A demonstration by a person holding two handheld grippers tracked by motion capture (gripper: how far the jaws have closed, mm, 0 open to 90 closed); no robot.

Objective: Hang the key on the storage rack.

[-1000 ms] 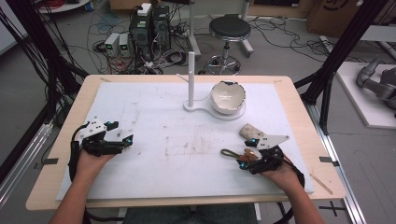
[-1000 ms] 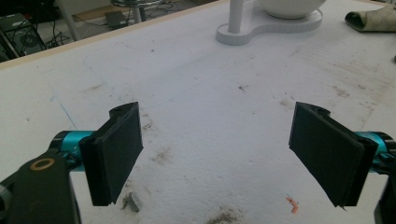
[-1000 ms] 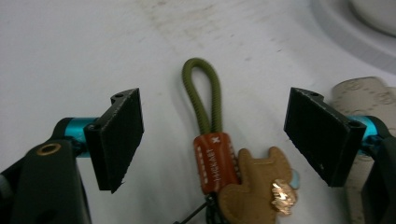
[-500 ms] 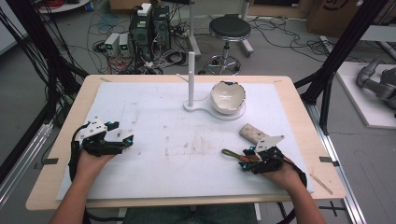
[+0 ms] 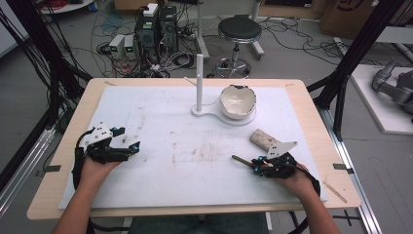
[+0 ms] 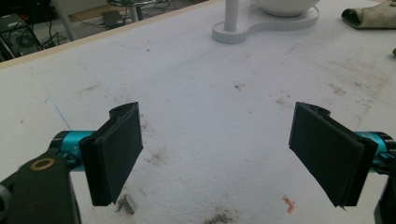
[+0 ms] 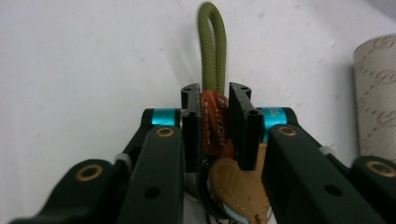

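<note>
My right gripper [image 7: 215, 100] is shut on a key strap, its jaws pinching the orange leather tab [image 7: 215, 126]. The strap's olive cord loop [image 7: 212, 46] sticks out ahead over the white mat, and a tan leather tag [image 7: 238, 186] hangs below the jaws. In the high view the right gripper [image 5: 255, 163] is at the near right of the table, and the olive cord [image 5: 240, 159] points left from it. My left gripper [image 5: 129, 146] rests at the near left. Its jaws stand wide open over bare mat [image 6: 233, 154].
A rolled patterned cloth [image 5: 263, 139] lies just beyond the right gripper. At the back centre a white stand [image 5: 199, 80] has an upright post, and a chipped white bowl [image 5: 237, 101] sits on its base. The white mat [image 5: 195, 146] has brown stains.
The right hand has shifted only slightly while holding the strap. The left gripper has stayed where it was, open.
</note>
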